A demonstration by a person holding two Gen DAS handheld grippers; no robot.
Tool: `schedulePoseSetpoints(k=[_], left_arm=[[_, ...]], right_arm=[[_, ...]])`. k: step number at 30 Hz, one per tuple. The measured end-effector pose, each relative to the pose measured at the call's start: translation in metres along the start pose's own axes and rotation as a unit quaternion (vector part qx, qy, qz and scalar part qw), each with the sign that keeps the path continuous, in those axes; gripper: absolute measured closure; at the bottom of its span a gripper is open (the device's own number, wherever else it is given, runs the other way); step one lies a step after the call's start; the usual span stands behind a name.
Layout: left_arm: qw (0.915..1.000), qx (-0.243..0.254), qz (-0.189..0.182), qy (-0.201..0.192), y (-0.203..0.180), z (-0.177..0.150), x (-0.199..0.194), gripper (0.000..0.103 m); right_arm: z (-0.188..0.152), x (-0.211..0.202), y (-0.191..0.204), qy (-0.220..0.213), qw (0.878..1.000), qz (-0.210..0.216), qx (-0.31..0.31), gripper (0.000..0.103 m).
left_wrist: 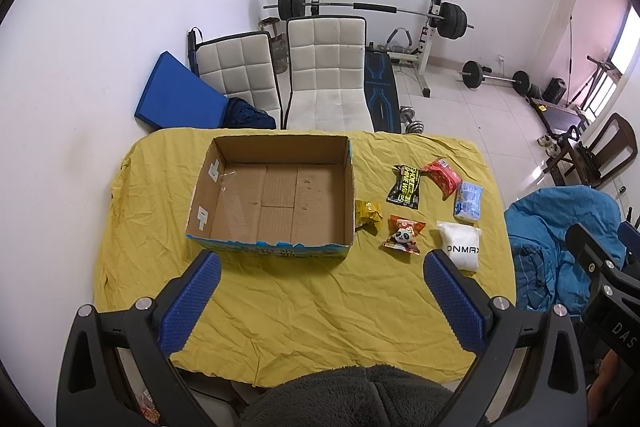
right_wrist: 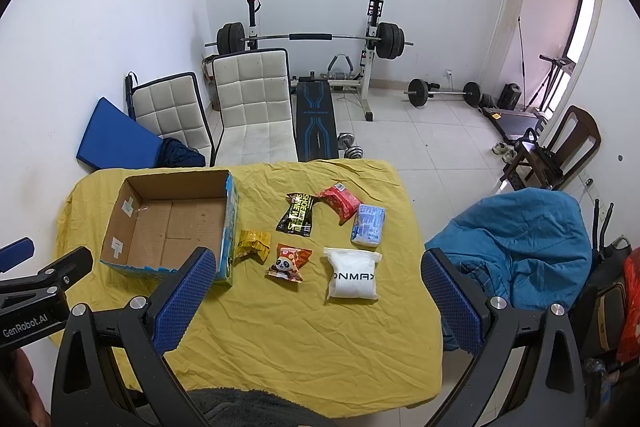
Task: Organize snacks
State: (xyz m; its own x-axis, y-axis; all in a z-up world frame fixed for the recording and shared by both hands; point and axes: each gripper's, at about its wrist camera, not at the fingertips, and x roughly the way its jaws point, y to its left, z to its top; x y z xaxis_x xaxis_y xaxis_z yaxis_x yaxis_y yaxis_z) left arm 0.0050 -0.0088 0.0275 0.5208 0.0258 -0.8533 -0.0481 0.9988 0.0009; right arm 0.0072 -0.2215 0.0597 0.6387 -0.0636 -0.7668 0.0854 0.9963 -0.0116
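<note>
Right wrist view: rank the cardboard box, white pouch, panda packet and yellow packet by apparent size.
1. cardboard box, clearly largest.
2. white pouch.
3. panda packet and yellow packet look alike; the yellow one is crumpled against the box, so I won't rank them.

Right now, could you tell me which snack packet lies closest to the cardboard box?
The yellow packet, touching the box's right wall; the other five lie farther right.

White pillow-shaped plastic packet: "ONMAX", black print, first letters cut off at packet edge.
Black sachet with yellow-green lettering: "SHOE SHINE WIPES", partly legible.
Black gripper body at left edge of right wrist view: "GenRobot.AI".
Black gripper body at right edge of left wrist view: "DAS", cut off.
</note>
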Motion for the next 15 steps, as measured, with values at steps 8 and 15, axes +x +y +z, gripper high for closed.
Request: schedulePoseSetpoints(k=[8,15], left_arm=[[1.0,0.0,0.0,0.006,-0.001,-0.001,0.007,0.0],[0.9998,0.007,-0.009,0.015,-0.022,0.017,0.047,0.0]], right_arm=[[-0.002,0.011,-0.007,0.017,1.0,0.008,0.01,0.0],[-0.004,0.073,-0.051,0.071,0.996,0.006,0.058,0.0]])
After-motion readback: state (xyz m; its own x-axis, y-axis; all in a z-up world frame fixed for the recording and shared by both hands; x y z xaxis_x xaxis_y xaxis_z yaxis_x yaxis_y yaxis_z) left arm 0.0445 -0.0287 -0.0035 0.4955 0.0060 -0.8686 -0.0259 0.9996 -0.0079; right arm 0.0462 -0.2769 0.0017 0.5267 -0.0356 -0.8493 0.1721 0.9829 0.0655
